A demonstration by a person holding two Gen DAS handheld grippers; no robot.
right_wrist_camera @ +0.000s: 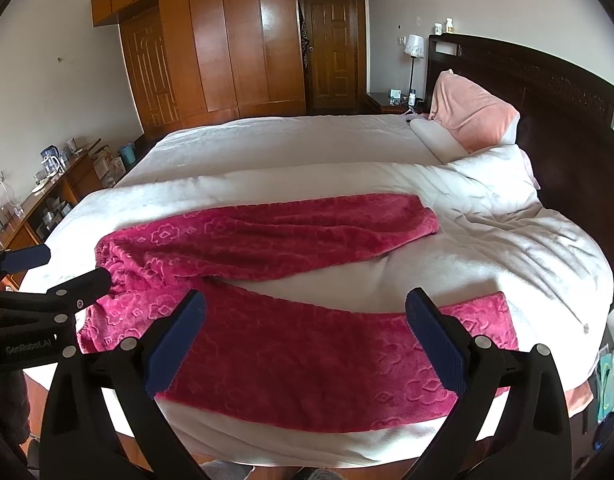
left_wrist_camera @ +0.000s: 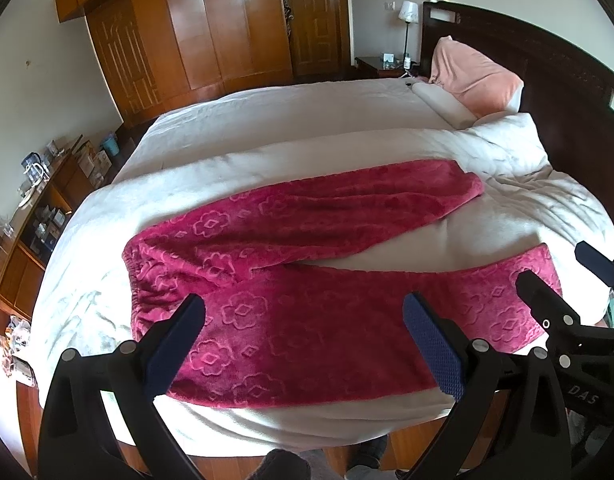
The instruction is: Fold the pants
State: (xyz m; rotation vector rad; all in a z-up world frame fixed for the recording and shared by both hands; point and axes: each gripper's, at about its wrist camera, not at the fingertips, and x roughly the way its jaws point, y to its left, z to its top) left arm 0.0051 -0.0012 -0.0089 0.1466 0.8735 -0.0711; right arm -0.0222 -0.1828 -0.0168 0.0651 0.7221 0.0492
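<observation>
Grippers are hovering wide apart and empty: left gripper (left_wrist_camera: 303,344) over the near leg by the waistband, right gripper (right_wrist_camera: 307,340) nearer its cuff. Pants (right_wrist_camera: 267,320) are lying spread, legs splayed, on the bed (right_wrist_camera: 527,248); each should be pinching an edge of the near leg and carrying it onto the far leg.

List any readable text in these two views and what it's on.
"DAS": on the black body of the right gripper, seen at the lower right of the left wrist view.
"GenRobot.AI": on the black body of the left gripper, at the left edge of the right wrist view.
Boxes on the side cabinet: print too small to read.
</observation>
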